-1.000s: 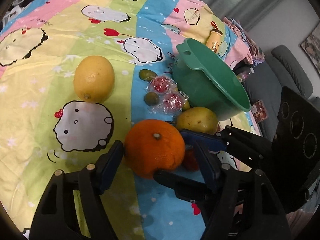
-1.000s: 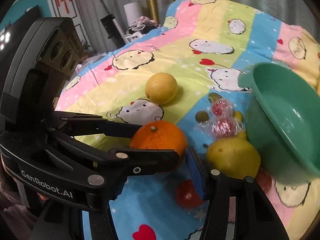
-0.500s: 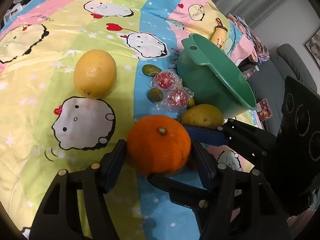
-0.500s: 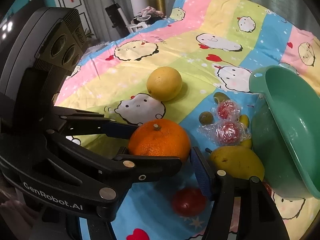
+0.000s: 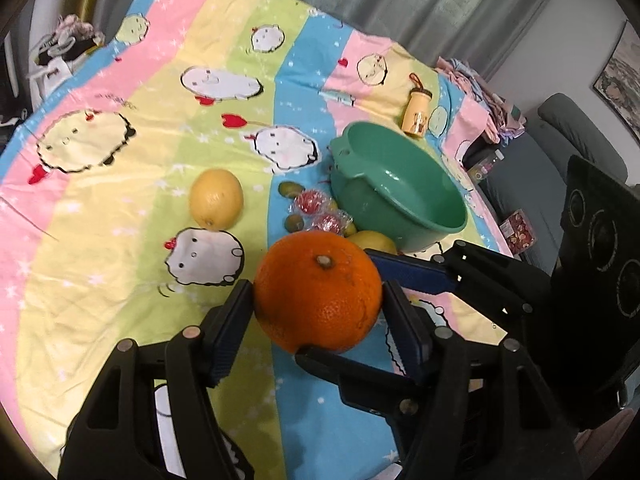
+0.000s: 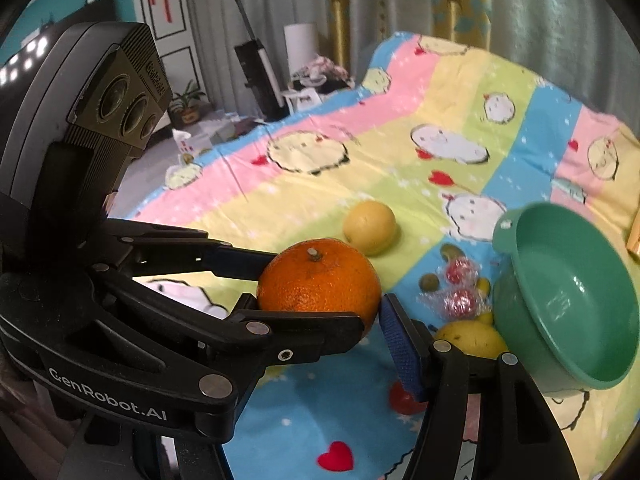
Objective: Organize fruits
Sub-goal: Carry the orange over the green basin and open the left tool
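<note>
My left gripper (image 5: 320,316) is shut on a large orange (image 5: 318,292) and holds it above the cloth; it also shows in the right wrist view (image 6: 318,280). My right gripper (image 6: 372,336) is open and empty, close beside the left one. A green basin (image 5: 400,192) stands to the right, empty, also seen in the right wrist view (image 6: 572,292). A lemon (image 5: 216,198), a yellow pear (image 6: 470,338), two wrapped red fruits (image 6: 460,292), small green fruits (image 5: 290,189) and a red fruit (image 6: 402,400) lie on the cloth.
The table carries a striped cartoon cloth (image 5: 120,184). A small yellow bottle (image 5: 418,114) lies behind the basin. A grey sofa (image 5: 568,136) is at the right, past the table's edge. Room furniture stands at the far left (image 6: 256,72).
My left gripper has closed on the orange and lifted it off the cloth. Both views have tilted up, showing more of the far table and the room.
</note>
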Demonstrator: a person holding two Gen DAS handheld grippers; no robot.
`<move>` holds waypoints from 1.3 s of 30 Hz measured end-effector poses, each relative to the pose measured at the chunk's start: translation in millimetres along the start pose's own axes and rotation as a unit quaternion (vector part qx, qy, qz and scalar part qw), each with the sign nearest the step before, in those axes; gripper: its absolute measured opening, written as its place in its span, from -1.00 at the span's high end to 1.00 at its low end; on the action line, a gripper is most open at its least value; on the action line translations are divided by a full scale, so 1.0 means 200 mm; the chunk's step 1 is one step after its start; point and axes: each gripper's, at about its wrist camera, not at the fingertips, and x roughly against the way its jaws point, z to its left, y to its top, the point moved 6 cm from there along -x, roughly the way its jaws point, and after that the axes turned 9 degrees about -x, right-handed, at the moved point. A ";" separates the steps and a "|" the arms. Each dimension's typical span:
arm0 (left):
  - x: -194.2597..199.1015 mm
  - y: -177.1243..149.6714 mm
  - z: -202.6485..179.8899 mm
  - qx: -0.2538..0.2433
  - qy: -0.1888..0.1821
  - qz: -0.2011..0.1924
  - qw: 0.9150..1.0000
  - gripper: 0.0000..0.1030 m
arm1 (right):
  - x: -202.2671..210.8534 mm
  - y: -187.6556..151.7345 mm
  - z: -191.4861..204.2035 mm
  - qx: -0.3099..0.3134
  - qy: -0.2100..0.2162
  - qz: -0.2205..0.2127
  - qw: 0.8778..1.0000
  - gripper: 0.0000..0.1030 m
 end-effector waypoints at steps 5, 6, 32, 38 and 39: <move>0.05 0.04 -0.04 -0.013 0.006 -0.010 1.000 -0.28 | 0.07 0.04 0.02 0.002 0.001 -0.018 1.000 -0.26; 0.05 0.06 -0.05 -0.017 0.005 -0.013 1.000 -0.28 | 0.08 0.05 0.01 0.001 -0.001 -0.023 1.000 -0.26; -0.31 0.46 -0.48 -0.116 -0.058 -0.003 0.992 -0.28 | 0.34 0.14 -0.58 -0.079 -0.070 -0.097 0.990 -0.26; -0.49 0.51 -0.55 -0.119 -0.086 0.020 0.989 -0.28 | 0.33 0.11 -0.76 -0.107 -0.088 -0.087 0.987 -0.26; -0.52 0.52 -0.55 -0.118 -0.089 0.025 0.989 -0.28 | 0.32 0.11 -0.79 -0.111 -0.090 -0.085 0.986 -0.26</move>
